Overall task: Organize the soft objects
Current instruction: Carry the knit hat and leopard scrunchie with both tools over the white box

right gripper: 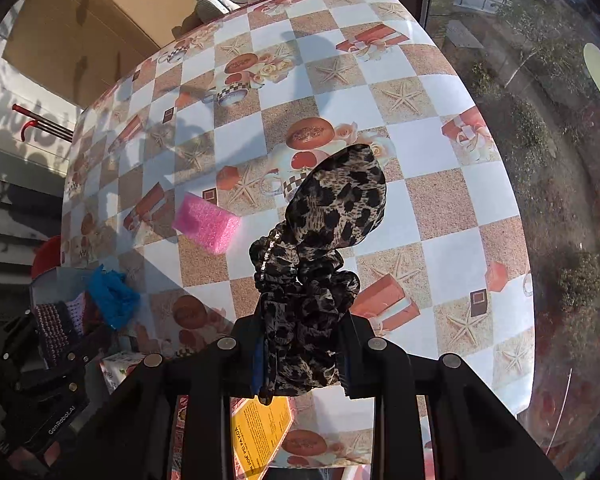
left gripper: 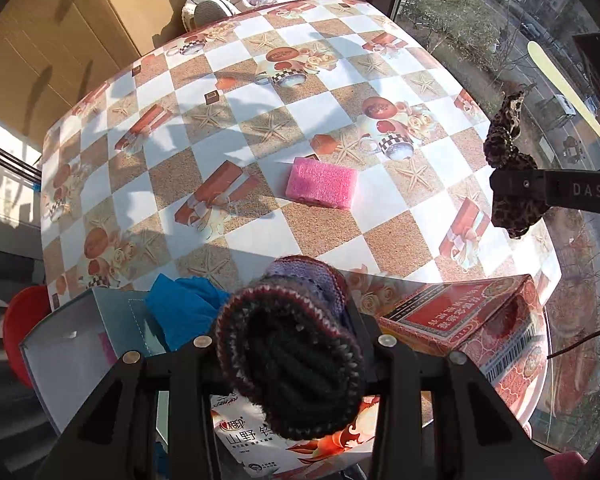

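The left gripper (left gripper: 292,344), low centre, pinches a knitted hat (left gripper: 296,344) above the grey box (left gripper: 80,332), while the right gripper (right gripper: 300,344) clamps a leopard-print scrunchie (right gripper: 320,248) that could slip free, and the pink sponge (left gripper: 322,188) waits mid-table.

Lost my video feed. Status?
Left gripper shut on knit roll. Right gripper shut on leopard scrunchie. Pink sponge on table, unobstructed.

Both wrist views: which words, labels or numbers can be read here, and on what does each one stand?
"DAS": on the right gripper body.
"GenRobot.AI": on the left gripper body.
"山野": on the white packet.
Red box: Chinese print and barcode digits, too small to read.
Yellow label: upside down, blurred.
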The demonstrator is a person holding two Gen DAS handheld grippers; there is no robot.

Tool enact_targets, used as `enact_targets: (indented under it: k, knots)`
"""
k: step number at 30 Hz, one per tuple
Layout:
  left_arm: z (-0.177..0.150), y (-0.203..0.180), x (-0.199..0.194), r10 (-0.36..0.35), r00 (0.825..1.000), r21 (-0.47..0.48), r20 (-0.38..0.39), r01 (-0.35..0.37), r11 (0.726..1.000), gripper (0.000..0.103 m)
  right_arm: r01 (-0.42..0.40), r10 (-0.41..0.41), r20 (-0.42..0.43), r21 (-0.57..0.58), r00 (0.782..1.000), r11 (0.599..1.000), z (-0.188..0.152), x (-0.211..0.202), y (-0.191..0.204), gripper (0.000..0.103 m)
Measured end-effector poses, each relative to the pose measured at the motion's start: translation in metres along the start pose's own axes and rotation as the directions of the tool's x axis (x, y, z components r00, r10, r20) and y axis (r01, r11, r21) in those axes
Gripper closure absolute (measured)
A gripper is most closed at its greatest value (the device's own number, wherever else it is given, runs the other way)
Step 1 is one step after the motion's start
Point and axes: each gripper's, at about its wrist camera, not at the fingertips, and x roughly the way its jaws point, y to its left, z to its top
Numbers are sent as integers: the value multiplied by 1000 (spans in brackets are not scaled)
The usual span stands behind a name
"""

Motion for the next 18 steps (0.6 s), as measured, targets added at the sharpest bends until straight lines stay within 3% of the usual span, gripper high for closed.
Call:
enact_targets:
  k: [11,18]
  knots:
    - [-68,18,-63,-46,994,-12,95,47,999,59,-8,8,66,-4,998,1000,-81,-54,52,74]
    - [-100,56,-89,-62,988,-103,142,77,992,59,-52,56,96,-46,994,998,-107,-70,99,74]
